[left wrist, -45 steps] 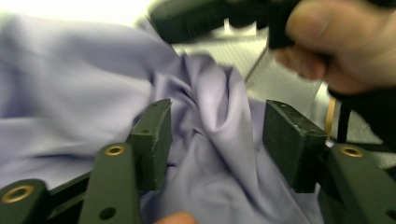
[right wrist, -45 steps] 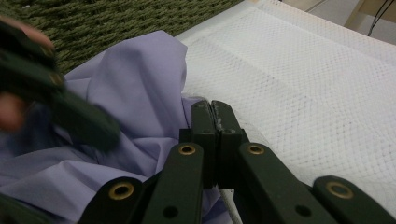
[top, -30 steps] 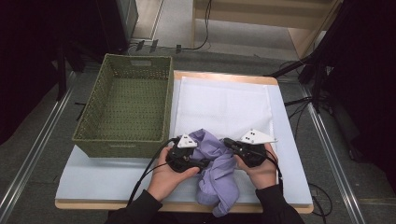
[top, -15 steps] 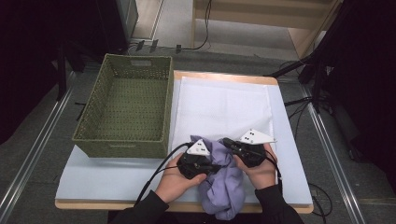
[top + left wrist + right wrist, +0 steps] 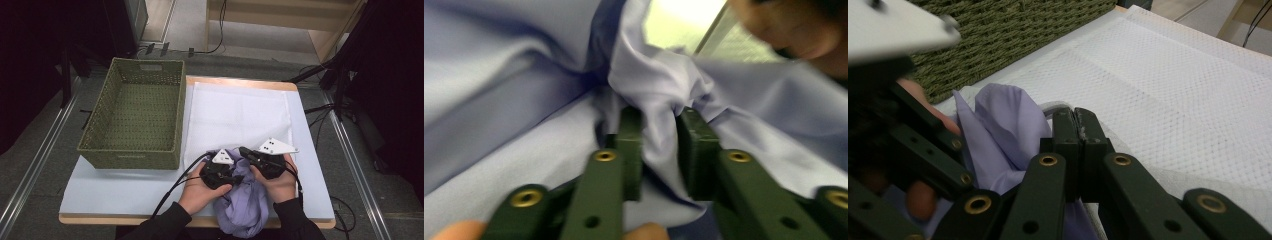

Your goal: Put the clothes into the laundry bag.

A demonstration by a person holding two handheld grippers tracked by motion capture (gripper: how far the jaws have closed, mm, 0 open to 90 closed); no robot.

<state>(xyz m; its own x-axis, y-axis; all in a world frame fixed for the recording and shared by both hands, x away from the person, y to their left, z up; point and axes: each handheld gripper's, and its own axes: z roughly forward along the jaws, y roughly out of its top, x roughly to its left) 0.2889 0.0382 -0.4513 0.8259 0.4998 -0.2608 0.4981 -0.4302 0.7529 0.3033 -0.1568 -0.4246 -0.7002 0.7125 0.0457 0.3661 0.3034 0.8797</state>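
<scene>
Lilac cloth (image 5: 245,200) sits bunched at the near edge of the table (image 5: 110,192), part of it spilling over that edge toward the person, long axis running near to far. Both grippers are right on its far end: the left gripper (image 5: 659,135) has a fold between its jaws, which have just been easing apart, so the hold looks loose; the right gripper (image 5: 1079,131) is clenched tight, jaws together, with cloth lying against it, though I cannot tell whether any is pinched. White mesh mat (image 5: 240,115) lies flat just beyond them, plenty of open room there. Green basket (image 5: 135,120) stands to the left, empty, closer to the left hand; its near wall is the edge to clear.
</scene>
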